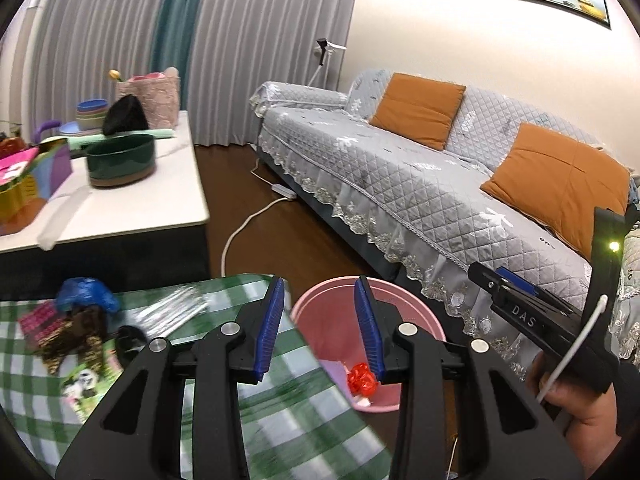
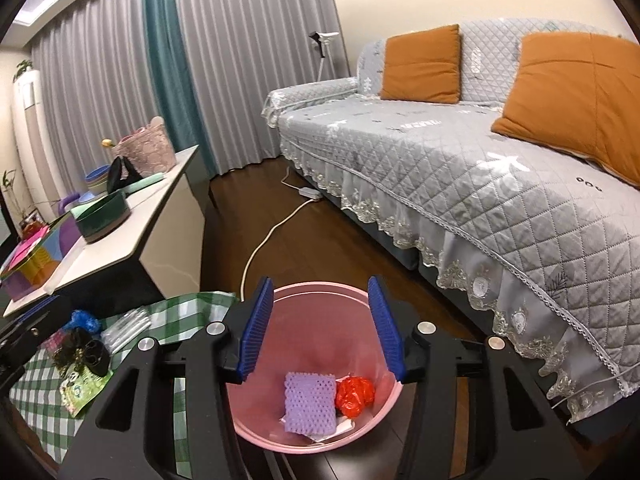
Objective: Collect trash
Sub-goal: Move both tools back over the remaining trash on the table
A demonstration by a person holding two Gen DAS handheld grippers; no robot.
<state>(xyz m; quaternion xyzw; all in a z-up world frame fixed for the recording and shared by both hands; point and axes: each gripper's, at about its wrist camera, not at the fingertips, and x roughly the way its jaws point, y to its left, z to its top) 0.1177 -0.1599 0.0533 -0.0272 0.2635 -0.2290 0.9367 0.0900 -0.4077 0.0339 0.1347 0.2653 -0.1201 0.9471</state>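
The left gripper (image 1: 320,328) is wide open and holds nothing. It hangs over the edge of a green checked cloth (image 1: 280,412), with the pink bin (image 1: 416,320) just past its right finger. The right gripper (image 2: 320,330) is wide open too, and empty. It hangs right over the bin (image 2: 320,292).

Only the right view looks straight down into the bin. There you see a purple bumpy pad (image 2: 310,404) and a red crumpled wrapper (image 2: 354,396) lying side by side at the bottom, touching. In the left view the red wrapper (image 1: 362,378) peeks out beside the finger, and the purple pad is mostly hidden.

Only the left view shows the right gripper (image 1: 516,300) from the side, with the hand (image 1: 576,420) holding it.

More trash sits on the cloth to the left of both grippers: a blue bag (image 1: 86,294), a brown wrapper (image 1: 70,340) and a clear packet (image 1: 174,308). They lie close together, well apart from the bin.

Farther back is a white table (image 1: 132,212) with a green pot (image 1: 120,160). A grey sofa (image 2: 460,160) with orange pillows (image 2: 420,64) stands on the right.
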